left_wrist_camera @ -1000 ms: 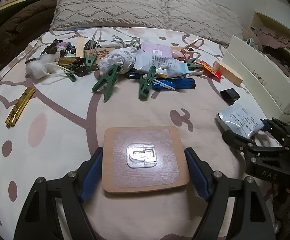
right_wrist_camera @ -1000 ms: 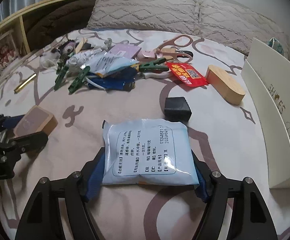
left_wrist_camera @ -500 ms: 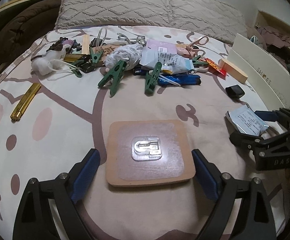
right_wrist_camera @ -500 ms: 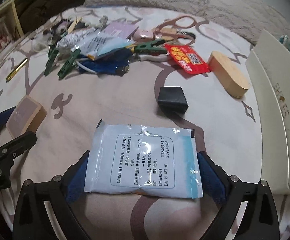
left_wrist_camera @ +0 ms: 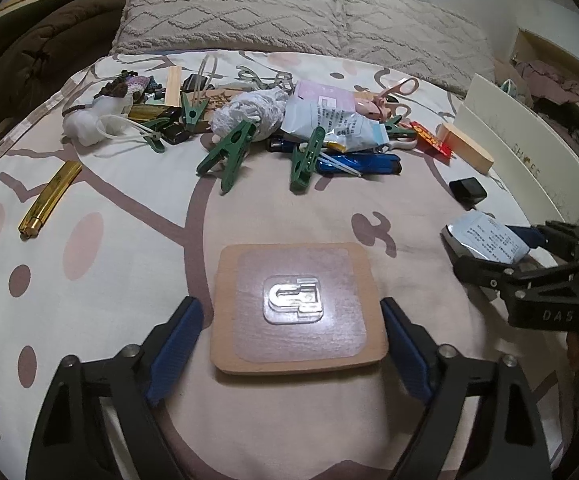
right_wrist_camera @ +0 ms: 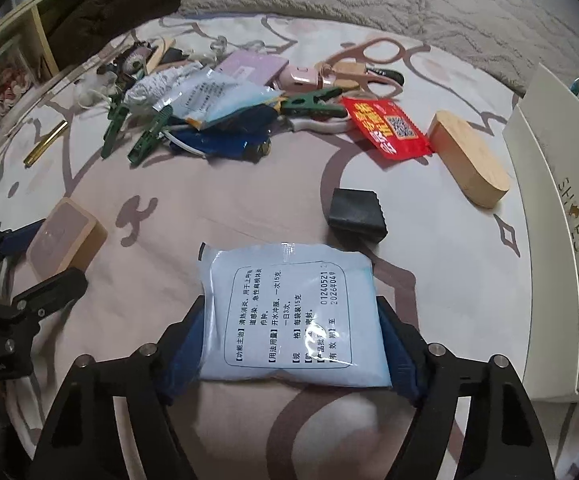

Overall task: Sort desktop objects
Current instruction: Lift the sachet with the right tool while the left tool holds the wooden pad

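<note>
A square wooden block with a clear plastic hook plate (left_wrist_camera: 295, 308) lies on the bed between the open fingers of my left gripper (left_wrist_camera: 291, 332), with gaps on both sides. It also shows in the right wrist view (right_wrist_camera: 65, 236). A light blue medicine sachet (right_wrist_camera: 291, 316) lies between the fingers of my right gripper (right_wrist_camera: 289, 340), whose blue pads touch its two edges. The sachet (left_wrist_camera: 485, 236) and right gripper (left_wrist_camera: 529, 276) also show in the left wrist view.
A pile of clutter lies farther back: green clothespegs (left_wrist_camera: 229, 156), a blue pouch (right_wrist_camera: 225, 140), pink scissors (right_wrist_camera: 369, 56), a red sachet (right_wrist_camera: 389, 128), a wooden oval block (right_wrist_camera: 469, 164). A black square piece (right_wrist_camera: 355, 214), a gold tube (left_wrist_camera: 49, 200) and a white shoebox (right_wrist_camera: 561, 208) lie around.
Both grippers have opened and drawn back a little from the block and the sachet. In the right wrist view the sachet now sits closer between the pads again.
</note>
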Demonstrator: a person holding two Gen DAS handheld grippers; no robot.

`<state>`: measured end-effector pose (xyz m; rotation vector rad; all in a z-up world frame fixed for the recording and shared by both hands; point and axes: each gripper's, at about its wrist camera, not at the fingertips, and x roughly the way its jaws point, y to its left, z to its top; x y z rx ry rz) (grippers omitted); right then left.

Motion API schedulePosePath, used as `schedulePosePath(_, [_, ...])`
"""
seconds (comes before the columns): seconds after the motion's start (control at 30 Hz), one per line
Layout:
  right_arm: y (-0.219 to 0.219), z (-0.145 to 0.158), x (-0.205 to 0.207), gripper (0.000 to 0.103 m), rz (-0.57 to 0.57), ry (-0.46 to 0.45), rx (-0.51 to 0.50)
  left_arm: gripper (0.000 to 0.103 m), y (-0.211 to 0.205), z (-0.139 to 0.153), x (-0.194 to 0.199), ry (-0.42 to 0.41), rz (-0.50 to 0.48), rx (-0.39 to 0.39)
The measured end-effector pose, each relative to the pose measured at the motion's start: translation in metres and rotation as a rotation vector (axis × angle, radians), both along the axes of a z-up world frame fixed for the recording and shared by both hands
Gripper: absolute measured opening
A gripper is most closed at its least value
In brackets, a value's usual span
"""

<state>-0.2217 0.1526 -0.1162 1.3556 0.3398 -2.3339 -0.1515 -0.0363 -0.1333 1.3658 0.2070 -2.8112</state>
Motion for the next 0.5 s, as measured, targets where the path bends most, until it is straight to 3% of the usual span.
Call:
schedulePosePath(0.13, [0.001, 0.000, 0.001, 0.078, -0.008, 0.039, -0.013, 0.079, 0.001, 0.000, 0.000, 0.008, -0.019, 0.012])
schedulePosePath(0.5, [0.000, -0.002, 0.012, 0.078, -0.022, 0.130, -0.044, 0.078, -0.003, 0.002, 0.002, 0.023, -0.014, 0.052])
